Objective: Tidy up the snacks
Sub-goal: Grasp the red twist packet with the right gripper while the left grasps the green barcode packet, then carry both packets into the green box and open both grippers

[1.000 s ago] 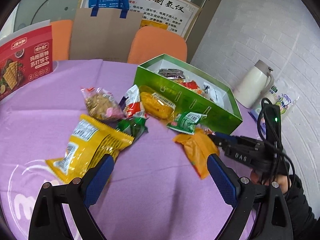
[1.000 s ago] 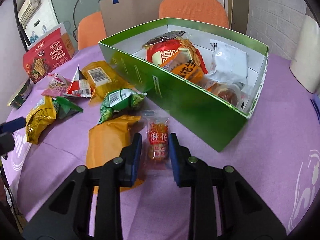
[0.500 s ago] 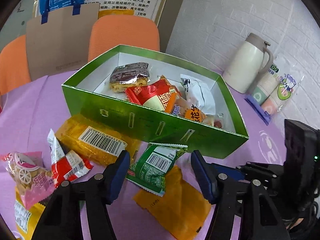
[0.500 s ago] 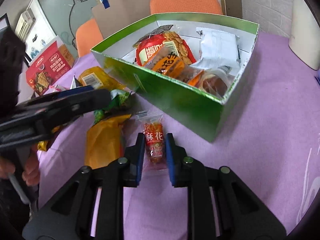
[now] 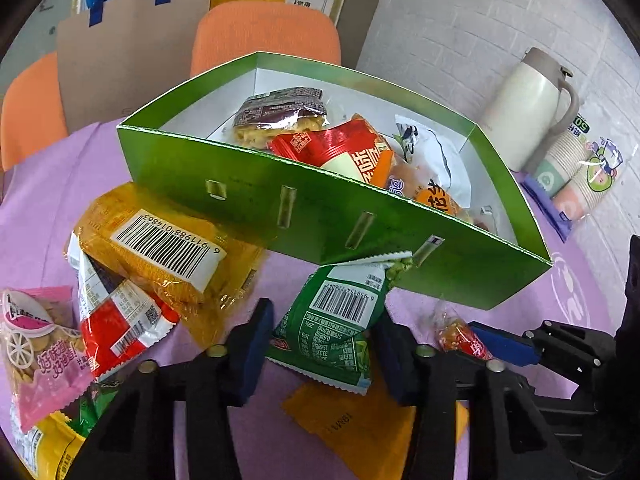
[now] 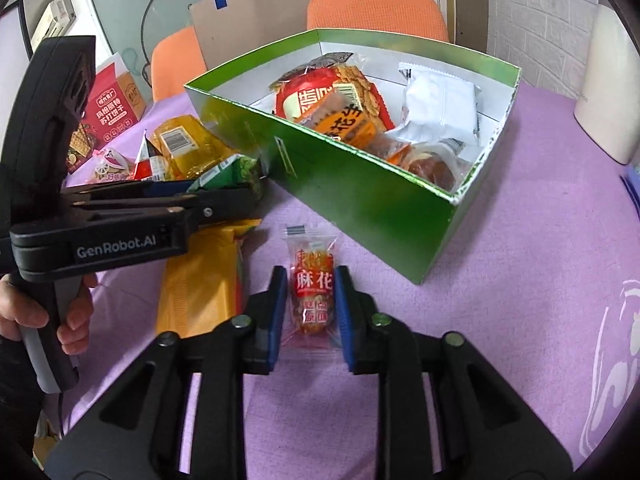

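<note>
An open green box (image 5: 320, 216) (image 6: 360, 184) on the purple cloth holds several snack packets. In the left wrist view a green packet (image 5: 336, 320) with a barcode sits between my blue pads, its top edge against the box's front wall. My left gripper (image 5: 324, 344) is shut on it. From the right wrist view, that left gripper (image 6: 240, 188) reaches in from the left with the green packet (image 6: 228, 172) at its tips. My right gripper (image 6: 312, 300) is shut on a small clear packet with a red label (image 6: 314, 284) in front of the box's corner.
Left of the box lie a yellow barcoded packet (image 5: 160, 240), a red-and-white packet (image 5: 116, 328) and a pink packet (image 5: 36, 348). A flat orange packet (image 5: 360, 420) lies under my left gripper. A white jug (image 5: 524, 108) and wrapped paper cups (image 5: 576, 176) stand at the right. Orange chairs stand behind.
My left gripper has swung toward the box, come down around the green packet and narrowed onto it. My right gripper has stayed shut on the red-label packet, shifting slightly.
</note>
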Motion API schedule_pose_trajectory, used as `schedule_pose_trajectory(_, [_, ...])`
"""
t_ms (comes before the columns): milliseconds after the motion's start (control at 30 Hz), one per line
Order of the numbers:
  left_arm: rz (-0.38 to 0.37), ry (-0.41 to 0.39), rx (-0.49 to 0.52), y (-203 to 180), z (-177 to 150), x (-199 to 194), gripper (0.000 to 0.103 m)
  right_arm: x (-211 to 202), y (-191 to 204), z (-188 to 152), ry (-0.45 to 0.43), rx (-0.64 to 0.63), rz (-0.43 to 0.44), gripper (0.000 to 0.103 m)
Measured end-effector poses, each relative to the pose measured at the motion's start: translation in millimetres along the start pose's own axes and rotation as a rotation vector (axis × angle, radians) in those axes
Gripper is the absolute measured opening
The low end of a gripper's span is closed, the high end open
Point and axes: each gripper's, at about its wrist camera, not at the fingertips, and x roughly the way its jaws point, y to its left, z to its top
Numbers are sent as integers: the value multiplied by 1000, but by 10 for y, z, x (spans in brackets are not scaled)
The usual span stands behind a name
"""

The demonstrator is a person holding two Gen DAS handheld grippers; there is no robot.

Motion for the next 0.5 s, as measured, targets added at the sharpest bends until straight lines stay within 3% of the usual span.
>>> schedule_pose_trajectory(100, [-34, 7, -38, 42, -23, -59, 37, -56, -29, -25, 10, 29, 19, 22])
schedule_pose_trajectory(267, [-50, -24, -43, 9, -80, -299, 37, -307, -17, -24, -43, 28, 35, 22])
schedule_pose_trajectory(500, [-72, -144, 2, -188, 109, -839, 37, -713, 38, 174, -149, 7, 33, 22])
